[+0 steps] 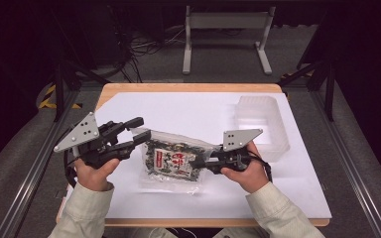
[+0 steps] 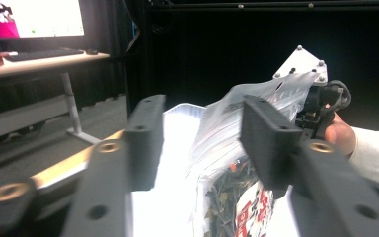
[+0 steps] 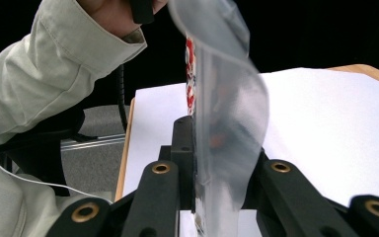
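Observation:
A clear plastic bag (image 1: 171, 161) of dark dried bits with a red and white label hangs just above the white sheet (image 1: 287, 198), between my two grippers. My right gripper (image 1: 198, 162) is shut on the bag's right edge; in the right gripper view the clear film (image 3: 227, 113) is pinched between the jaws of that gripper (image 3: 217, 148). My left gripper (image 1: 138, 130) stands open at the bag's upper left corner. In the left gripper view the bag (image 2: 237, 197) lies between the spread jaws of that gripper (image 2: 205, 128), close to the right-hand one, with the right gripper (image 2: 316, 108) behind.
A clear plastic tub (image 1: 260, 121) stands at the back right of the white sheet, which covers a wooden table (image 1: 188, 88). Metal rails run along both sides, and a white stand (image 1: 225, 29) is on the floor beyond.

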A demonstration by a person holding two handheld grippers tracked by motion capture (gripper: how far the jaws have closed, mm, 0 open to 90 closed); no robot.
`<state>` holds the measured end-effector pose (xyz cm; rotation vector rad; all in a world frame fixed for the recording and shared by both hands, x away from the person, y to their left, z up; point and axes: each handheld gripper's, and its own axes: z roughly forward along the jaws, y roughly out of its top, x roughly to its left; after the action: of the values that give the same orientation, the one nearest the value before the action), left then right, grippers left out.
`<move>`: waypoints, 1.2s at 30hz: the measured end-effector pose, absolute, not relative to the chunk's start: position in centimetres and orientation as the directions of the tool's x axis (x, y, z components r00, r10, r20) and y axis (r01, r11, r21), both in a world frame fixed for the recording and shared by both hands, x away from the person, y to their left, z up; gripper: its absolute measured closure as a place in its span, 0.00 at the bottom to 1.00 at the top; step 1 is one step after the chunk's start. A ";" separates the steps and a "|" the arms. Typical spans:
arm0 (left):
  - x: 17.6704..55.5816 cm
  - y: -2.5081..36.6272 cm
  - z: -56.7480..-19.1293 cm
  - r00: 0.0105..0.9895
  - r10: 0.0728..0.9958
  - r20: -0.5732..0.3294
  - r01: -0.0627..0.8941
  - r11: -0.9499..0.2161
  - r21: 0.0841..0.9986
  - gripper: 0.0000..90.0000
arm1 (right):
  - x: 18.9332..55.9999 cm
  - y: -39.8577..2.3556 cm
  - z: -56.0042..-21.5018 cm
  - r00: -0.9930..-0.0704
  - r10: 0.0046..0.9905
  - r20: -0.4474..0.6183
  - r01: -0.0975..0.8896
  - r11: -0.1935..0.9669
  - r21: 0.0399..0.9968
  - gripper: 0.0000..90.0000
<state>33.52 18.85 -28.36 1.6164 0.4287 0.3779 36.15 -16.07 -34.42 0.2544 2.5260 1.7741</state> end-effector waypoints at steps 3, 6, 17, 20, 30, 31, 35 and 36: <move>33.7 18.8 -28.5 0.862 0.506 -0.028 0.073 -0.070 0.995 0.43 | 36.0 -16.2 -34.1 -0.986 0.160 0.055 0.106 0.330 0.938 0.85; 33.9 18.8 -28.6 0.861 0.506 -0.042 0.087 -0.065 0.994 0.36 | 36.0 -16.5 -33.6 -0.985 0.169 0.044 0.100 0.339 0.936 0.85; 34.9 18.8 -30.1 0.843 0.537 -0.031 0.123 -0.137 0.983 0.26 | 36.3 -18.9 -32.2 -0.968 0.248 0.042 0.124 0.325 0.937 0.85; 35.5 19.0 -30.8 0.830 0.556 -0.036 0.140 -0.145 0.979 0.25 | 36.5 -19.8 -31.6 -0.960 0.277 0.037 0.129 0.321 0.938 0.85; 36.5 19.9 -32.9 0.801 0.596 -0.049 0.173 -0.152 0.973 0.23 | 37.3 -22.3 -30.0 -0.937 0.346 0.036 0.149 0.306 0.940 0.85; 36.6 20.0 -33.2 0.798 0.600 -0.046 0.172 -0.154 0.973 0.23 | 37.4 -22.5 -29.9 -0.935 0.353 0.036 0.151 0.306 0.940 0.85; 37.0 20.3 -34.4 0.787 0.615 -0.054 0.184 -0.150 0.972 0.22 | 37.8 -23.4 -29.1 -0.922 0.385 0.041 0.166 0.298 0.940 0.85; 37.2 20.4 -34.7 0.783 0.619 -0.062 0.194 -0.149 0.970 0.21 | 37.9 -23.6 -29.0 -0.920 0.389 0.041 0.167 0.297 0.940 0.85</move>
<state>37.20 20.40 -34.65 1.7128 0.6428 0.4187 37.87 -23.59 -28.96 0.5151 2.3664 1.6770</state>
